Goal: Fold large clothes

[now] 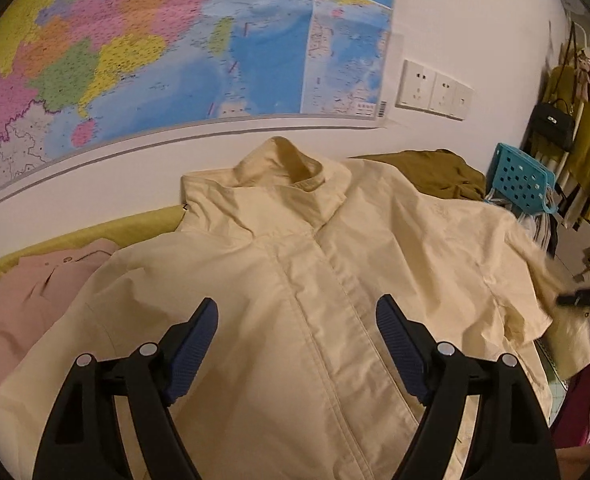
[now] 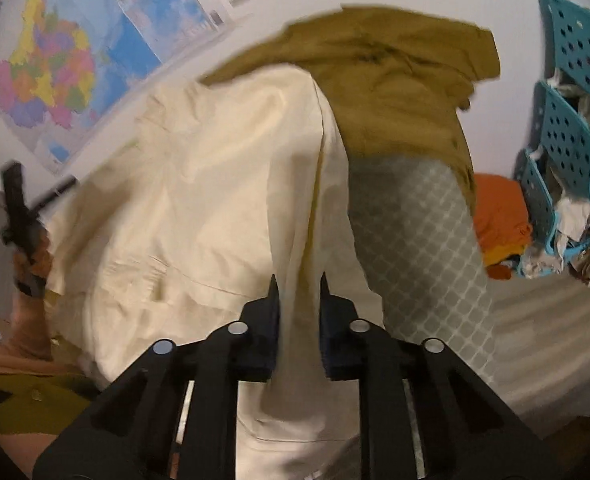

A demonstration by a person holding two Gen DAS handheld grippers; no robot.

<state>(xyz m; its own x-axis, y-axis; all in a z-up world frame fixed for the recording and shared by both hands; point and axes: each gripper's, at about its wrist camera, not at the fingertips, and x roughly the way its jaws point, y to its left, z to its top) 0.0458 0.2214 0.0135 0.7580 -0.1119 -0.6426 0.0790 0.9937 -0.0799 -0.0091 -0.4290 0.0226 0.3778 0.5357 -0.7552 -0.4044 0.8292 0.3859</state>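
Wall map above cream jacket, its hem cut off.

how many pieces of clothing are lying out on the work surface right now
4 at least: cream jacket in the middle, pink garment at its left, olive garment behind its right shoulder, orange one by the blue basket. More may lie hidden underneath.

The jacket under the black left gripper with blue pads is pale cream. Past it lies an olive-brown cloth. To its left is a pink cloth. The basket to its right is teal with holes.
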